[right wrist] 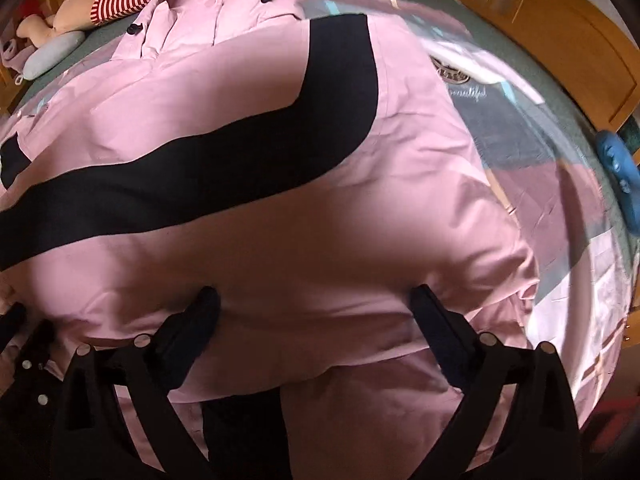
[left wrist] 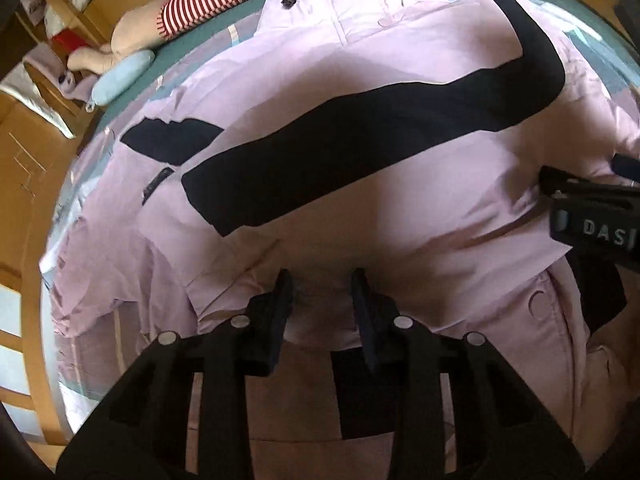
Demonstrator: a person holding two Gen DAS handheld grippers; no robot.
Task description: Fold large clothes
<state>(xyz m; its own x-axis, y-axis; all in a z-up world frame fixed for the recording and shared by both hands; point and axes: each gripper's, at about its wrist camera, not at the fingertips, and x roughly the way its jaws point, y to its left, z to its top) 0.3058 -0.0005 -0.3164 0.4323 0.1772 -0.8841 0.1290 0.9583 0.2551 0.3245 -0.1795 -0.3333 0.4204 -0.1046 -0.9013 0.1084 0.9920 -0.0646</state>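
ITEM: pink jacket (left wrist: 420, 208) with black stripe (left wrist: 360, 136), spread on bed (right wrist: 560, 184) | LEFT: left gripper (left wrist: 322, 280) narrow, pinching a fold at near hem | RIGHT: right gripper (right wrist: 316, 296) spread wide, nothing held, over fabric | HANDLING: judged bulky, soft, smooth shell likely slippery; grip hem edges, not the flat panel.

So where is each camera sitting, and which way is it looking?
Left wrist: sits on the left gripper, looking steeply down along its two fingers at the pink jacket on the bed; its jaws pinch a fold of cloth, and the right gripper pokes in from the side.
Right wrist: sits on the right gripper, looking down at the jacket; its jaws stand wide apart.
Both show the jacket's black stripe and the striped plush toy.
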